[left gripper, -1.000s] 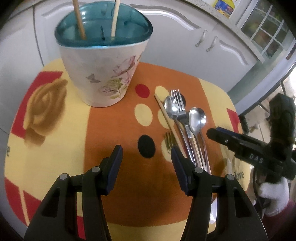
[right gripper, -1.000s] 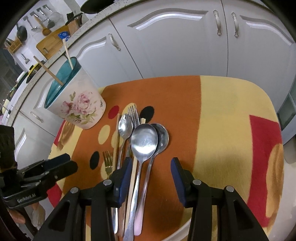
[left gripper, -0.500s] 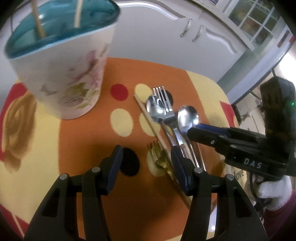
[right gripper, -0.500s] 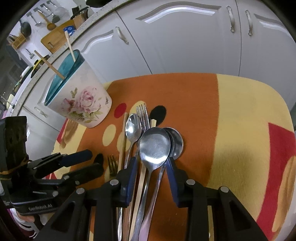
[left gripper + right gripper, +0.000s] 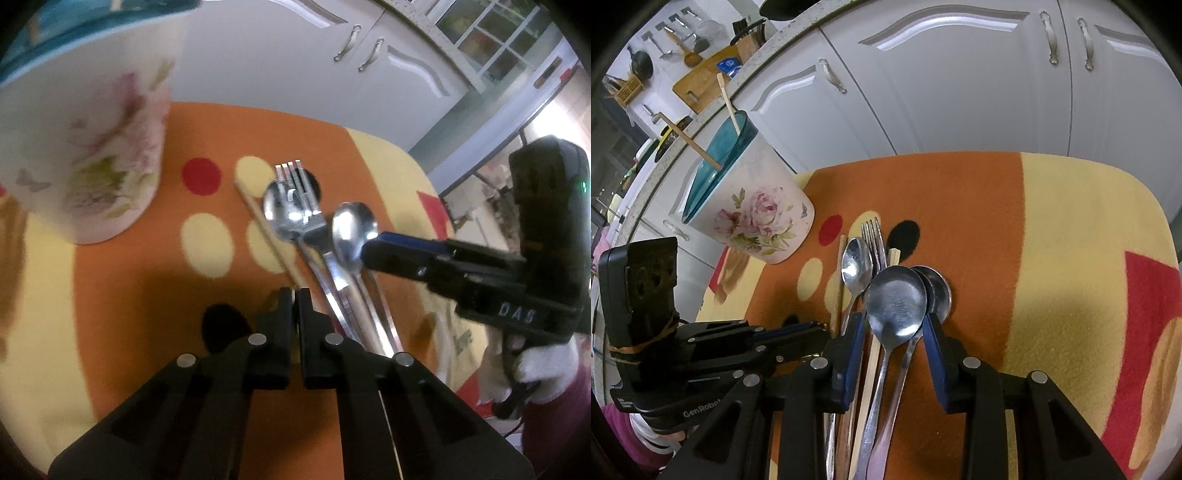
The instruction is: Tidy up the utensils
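Observation:
A floral holder cup (image 5: 92, 147) with a teal liner stands at the back left of the cloth, two chopsticks (image 5: 701, 147) sticking out of it. Two large spoons (image 5: 897, 302), a small spoon (image 5: 855, 266), a fork (image 5: 873, 236) and loose chopsticks (image 5: 836, 280) lie bunched on the orange stripe. My left gripper (image 5: 294, 295) is shut just left of the bunch, on a small gold fork that shows only as a sliver between its fingers. My right gripper (image 5: 893, 319) stands open astride the spoon handles and one chopstick, with gaps beside its blue pads.
The table's patterned cloth (image 5: 1071, 240) ends at a rounded edge near white cabinet doors (image 5: 960, 92). A gloved hand (image 5: 535, 376) holds the right gripper's body at the table's right side. The yellow and red part of the cloth lies to the right.
My left gripper dropped forward over the small gold fork and its jaws went from wide apart to shut. My right gripper's jaws narrowed around the spoon handles.

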`<state>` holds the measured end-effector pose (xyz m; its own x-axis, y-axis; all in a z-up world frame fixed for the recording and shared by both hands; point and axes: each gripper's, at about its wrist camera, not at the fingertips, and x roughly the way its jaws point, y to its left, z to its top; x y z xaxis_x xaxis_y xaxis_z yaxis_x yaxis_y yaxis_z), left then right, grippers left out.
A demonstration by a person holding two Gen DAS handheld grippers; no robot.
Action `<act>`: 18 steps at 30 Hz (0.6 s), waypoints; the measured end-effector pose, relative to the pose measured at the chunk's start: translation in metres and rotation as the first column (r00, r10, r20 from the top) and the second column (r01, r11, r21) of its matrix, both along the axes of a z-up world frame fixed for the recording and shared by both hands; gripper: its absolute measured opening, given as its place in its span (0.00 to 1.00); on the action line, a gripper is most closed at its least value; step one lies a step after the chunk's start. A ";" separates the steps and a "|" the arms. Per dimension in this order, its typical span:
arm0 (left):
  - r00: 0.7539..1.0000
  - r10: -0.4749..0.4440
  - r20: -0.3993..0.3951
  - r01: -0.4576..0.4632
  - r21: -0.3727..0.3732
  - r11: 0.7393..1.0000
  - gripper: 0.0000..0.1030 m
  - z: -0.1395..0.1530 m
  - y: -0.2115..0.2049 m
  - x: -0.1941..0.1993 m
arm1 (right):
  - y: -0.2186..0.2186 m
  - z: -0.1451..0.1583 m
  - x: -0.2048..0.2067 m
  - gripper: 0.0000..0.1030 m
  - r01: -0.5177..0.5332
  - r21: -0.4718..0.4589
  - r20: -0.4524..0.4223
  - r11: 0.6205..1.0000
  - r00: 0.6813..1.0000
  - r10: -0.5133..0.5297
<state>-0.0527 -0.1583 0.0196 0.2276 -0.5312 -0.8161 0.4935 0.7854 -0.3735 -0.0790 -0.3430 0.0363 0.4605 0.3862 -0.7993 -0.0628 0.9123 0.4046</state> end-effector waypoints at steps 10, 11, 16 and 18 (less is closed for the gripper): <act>0.996 0.089 0.009 -0.089 0.018 0.996 0.01 0.008 0.048 0.003 | 0.012 -0.005 0.014 0.31 -0.024 -0.088 0.011 0.996 1.000 0.025; 0.996 0.090 0.010 -0.090 0.017 0.996 0.01 0.009 0.049 0.003 | 0.012 -0.005 0.016 0.31 -0.025 -0.092 0.016 0.995 1.000 0.027; 0.995 0.095 0.005 -0.095 0.021 0.995 0.01 0.006 0.049 0.002 | 0.017 -0.004 0.024 0.31 -0.041 -0.134 0.023 0.990 0.999 0.045; 0.995 0.097 -0.001 -0.097 0.019 0.995 0.01 0.005 0.049 0.002 | 0.022 -0.006 0.023 0.31 -0.055 -0.124 0.016 0.991 0.998 0.057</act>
